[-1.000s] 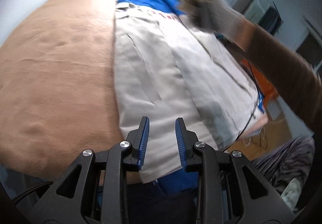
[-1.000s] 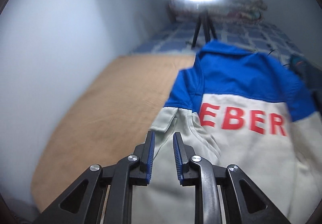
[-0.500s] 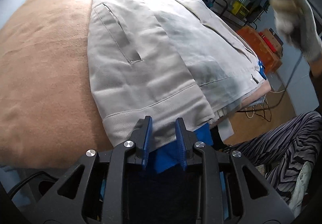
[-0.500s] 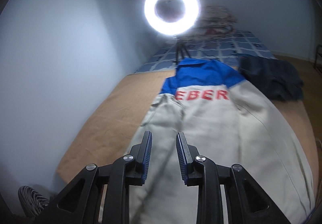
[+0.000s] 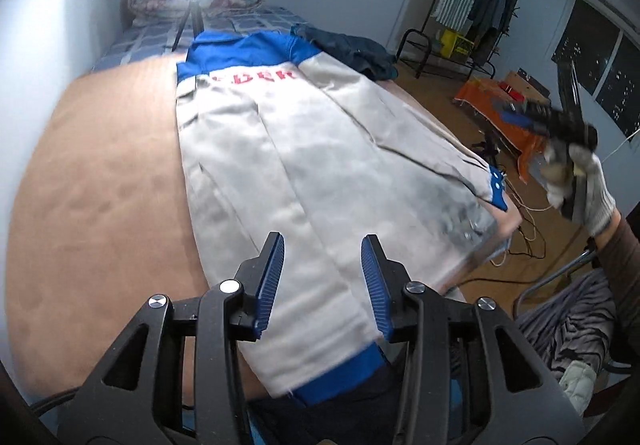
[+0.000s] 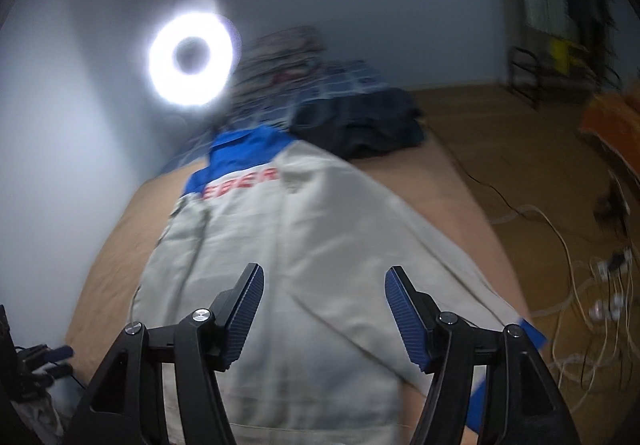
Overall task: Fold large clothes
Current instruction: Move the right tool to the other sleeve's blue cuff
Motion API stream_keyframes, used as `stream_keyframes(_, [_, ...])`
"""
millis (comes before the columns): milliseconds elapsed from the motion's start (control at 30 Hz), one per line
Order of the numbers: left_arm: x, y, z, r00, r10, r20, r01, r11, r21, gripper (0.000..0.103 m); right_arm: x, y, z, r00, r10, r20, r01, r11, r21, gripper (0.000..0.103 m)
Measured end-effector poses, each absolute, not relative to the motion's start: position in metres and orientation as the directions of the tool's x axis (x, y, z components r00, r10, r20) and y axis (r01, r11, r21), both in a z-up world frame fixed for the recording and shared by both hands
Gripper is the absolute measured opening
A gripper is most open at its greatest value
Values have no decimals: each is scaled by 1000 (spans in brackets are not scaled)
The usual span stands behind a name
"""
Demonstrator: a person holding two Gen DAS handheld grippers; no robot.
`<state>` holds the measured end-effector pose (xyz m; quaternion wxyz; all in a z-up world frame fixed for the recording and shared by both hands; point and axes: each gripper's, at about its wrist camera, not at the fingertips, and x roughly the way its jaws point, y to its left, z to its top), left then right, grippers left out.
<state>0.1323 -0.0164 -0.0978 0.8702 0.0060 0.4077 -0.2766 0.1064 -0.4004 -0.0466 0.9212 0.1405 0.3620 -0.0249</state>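
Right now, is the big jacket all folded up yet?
Not yet. The jacket lies flat on the brown blanket, and its sides look folded in toward the middle. The left gripper and right gripper have just been opening, with nothing between their jaws. The jacket is long from collar to hem, so it likely needs folding in half.
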Motion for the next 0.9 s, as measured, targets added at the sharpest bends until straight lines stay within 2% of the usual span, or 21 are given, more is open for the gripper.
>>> stream_keyframes(167, [156,-34,-95,511,-467,-722,522,836,-171,41,94,-453,-76,688,-5,-725,286,921,266,66])
stream_keyframes(467, [181,-55,-129,395,-514,-761,511,812,-284,41,64,-524,-131,610,-23,-792,479,806,347,59])
stream_keyframes(767, [170,-88,-135,352,-520,-778,596,766,-242,41,48,-574,-166,605,0,-796,580,685,441,59])
stream_keyframes(900, [171,-91,-140,333,-520,-787,594,764,-254,41,59,-582,-183,581,-24,-814,604,683,411,59])
